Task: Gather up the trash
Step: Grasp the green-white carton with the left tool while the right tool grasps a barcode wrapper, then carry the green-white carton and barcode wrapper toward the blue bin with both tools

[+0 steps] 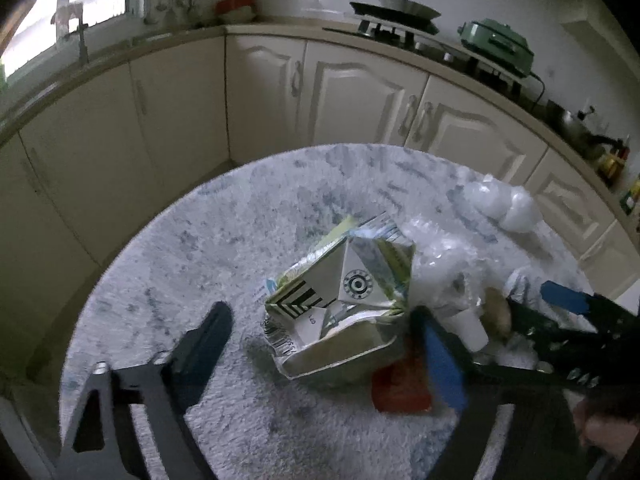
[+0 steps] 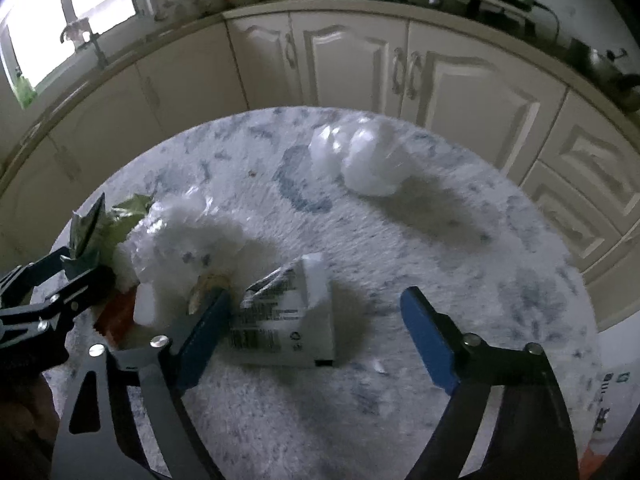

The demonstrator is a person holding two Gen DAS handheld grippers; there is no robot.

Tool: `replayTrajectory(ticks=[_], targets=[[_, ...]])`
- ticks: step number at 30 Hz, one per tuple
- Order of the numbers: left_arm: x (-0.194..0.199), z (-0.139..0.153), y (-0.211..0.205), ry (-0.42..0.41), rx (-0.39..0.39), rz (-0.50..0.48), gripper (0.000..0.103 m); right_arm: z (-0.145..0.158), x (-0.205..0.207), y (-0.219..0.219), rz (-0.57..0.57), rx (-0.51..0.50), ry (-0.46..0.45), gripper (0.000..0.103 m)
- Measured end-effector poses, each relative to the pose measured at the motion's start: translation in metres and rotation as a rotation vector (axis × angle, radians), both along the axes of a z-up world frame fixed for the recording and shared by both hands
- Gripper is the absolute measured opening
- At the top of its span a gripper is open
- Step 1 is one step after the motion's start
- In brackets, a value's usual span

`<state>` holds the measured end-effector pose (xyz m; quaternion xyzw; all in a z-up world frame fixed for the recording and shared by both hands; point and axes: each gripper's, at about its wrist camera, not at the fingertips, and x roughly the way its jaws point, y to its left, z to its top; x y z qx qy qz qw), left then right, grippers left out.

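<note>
Two open claws [image 1: 320,344] [image 2: 316,324] flank carton [image 1: 340,296], box [image 2: 288,320].

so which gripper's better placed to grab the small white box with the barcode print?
Right. The right gripper is open with the white box lying between its fingers on the rug. The left gripper is open around the crushed green carton instead, so it would probably need repositioning.
</note>
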<state>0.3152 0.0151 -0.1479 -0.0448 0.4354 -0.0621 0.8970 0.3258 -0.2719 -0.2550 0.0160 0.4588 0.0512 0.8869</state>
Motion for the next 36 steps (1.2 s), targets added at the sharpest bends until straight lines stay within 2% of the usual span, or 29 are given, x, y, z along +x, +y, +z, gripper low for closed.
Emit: replayTrajectory(ticks=[2,3,4,5,11,19,26,36], targets=[[0.006,-0.002,0.005,-0.001,-0.028,-0.003,0.065,-0.001,-0.004,0.003,0.015,-0.017,-0.022,0.081],[0.01,-0.002,0.008,-0.005,-0.041,-0.003,0.063,0.0,-0.005,0.003,0.018,-0.023,-0.027,0.07],[0.01,-0.003,0.012,-0.007,-0.054,-0.003,0.063,0.001,-0.007,0.003,0.021,-0.032,-0.034,0.053],[0.012,-0.004,0.016,-0.013,-0.071,0.001,0.062,0.002,-0.007,0.002,0.025,-0.025,-0.035,0.052],[0.015,-0.007,0.031,-0.028,-0.089,0.01,0.06,0.003,-0.021,-0.009,0.017,0.032,-0.036,0.05],[-0.007,0.001,0.042,-0.055,-0.091,0.047,0.06,0.01,-0.05,-0.02,-0.01,0.08,-0.032,0.05],[-0.08,0.029,0.023,-0.125,-0.077,0.028,0.06,0.038,-0.088,-0.026,-0.011,0.114,-0.085,0.05],[-0.156,0.071,-0.031,-0.223,-0.071,-0.076,0.06,0.091,-0.147,-0.05,-0.024,0.141,-0.197,0.05]])
